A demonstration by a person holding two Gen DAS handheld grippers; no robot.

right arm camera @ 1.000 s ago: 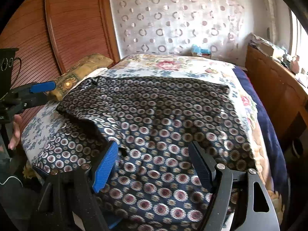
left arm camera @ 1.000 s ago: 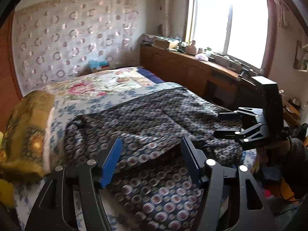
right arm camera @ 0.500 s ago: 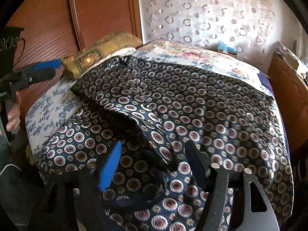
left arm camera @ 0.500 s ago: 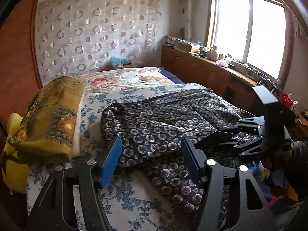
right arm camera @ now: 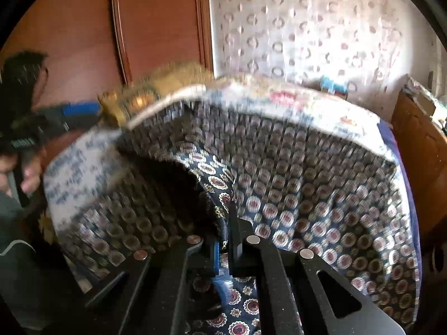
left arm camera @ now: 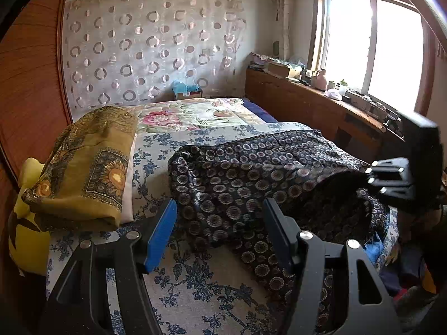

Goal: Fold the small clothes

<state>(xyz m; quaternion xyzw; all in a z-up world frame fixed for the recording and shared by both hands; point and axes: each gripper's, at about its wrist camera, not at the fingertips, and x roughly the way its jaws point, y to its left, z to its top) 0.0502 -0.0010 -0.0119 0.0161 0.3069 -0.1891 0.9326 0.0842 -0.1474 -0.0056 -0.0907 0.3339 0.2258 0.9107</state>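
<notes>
A dark navy garment [left arm camera: 251, 173] printed with round medallions lies spread on the bed, its near edge bunched. My left gripper [left arm camera: 219, 206] stands open just above the garment's left corner, with nothing pressed between its blue pad [left arm camera: 159, 234] and the black one. My right gripper [right arm camera: 226, 223] is shut on a fold of the garment [right arm camera: 307, 181] and holds that edge raised off the bed. Seen from the left wrist, the right gripper [left arm camera: 391, 178] is at the garment's right end.
A folded ochre blanket [left arm camera: 89, 167] and a yellow pillow [left arm camera: 28, 237] lie at the bed's left side. The floral sheet [left arm camera: 195, 279] shows in front. A wooden cabinet [left arm camera: 307, 106] runs under the window. A person's hand [right arm camera: 30, 173] holds the left gripper [right arm camera: 75, 111].
My right gripper's jaws closed from wide open onto the garment's edge, which now rises. The left gripper swung toward the garment's left corner and stayed open.
</notes>
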